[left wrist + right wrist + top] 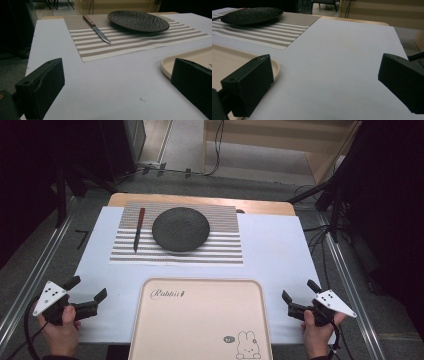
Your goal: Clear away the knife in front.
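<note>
White table (280,250): both tongs (90,291) (298,292) spread, empty, flanking tray (200,320); knife (138,229), plate (180,228) well beyond.

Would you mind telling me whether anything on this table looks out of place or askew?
Nothing stands out. The knife lies flat on the striped placemat, left of the dark plate, and the tray sits square and bare.

A black plate (180,229) and a knife (138,230) lie on a striped mat (220,247). A pink tray (200,320) sits between two open grippers.

Knife (138,230) left of plate (180,229), on placemat (220,251).
</note>
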Demonstrator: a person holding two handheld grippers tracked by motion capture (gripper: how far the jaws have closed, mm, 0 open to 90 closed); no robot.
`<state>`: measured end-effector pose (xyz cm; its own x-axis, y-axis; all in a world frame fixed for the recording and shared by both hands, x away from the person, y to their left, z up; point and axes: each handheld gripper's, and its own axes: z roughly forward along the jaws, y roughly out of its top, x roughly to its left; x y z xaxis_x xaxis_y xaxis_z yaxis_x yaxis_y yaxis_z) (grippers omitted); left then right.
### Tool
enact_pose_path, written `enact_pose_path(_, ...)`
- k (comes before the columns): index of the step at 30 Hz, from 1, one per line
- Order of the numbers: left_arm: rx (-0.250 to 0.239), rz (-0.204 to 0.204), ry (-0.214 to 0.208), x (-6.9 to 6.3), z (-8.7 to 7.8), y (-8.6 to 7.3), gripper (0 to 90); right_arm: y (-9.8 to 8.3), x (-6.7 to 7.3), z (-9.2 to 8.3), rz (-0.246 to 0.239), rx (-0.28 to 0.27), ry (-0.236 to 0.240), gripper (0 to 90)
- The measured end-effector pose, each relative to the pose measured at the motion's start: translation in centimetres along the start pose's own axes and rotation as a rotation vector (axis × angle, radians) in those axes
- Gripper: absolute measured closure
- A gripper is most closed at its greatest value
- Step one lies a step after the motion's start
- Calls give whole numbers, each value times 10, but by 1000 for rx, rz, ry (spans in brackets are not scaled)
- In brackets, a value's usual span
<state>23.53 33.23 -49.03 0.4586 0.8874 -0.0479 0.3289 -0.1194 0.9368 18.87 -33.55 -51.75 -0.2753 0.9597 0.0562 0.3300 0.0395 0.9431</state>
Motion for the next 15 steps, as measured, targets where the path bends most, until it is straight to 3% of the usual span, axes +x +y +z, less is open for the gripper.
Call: enact_pose_path(15,-4,16,6,-3,-2,1,0,0,1,0,-3,1,5,0)
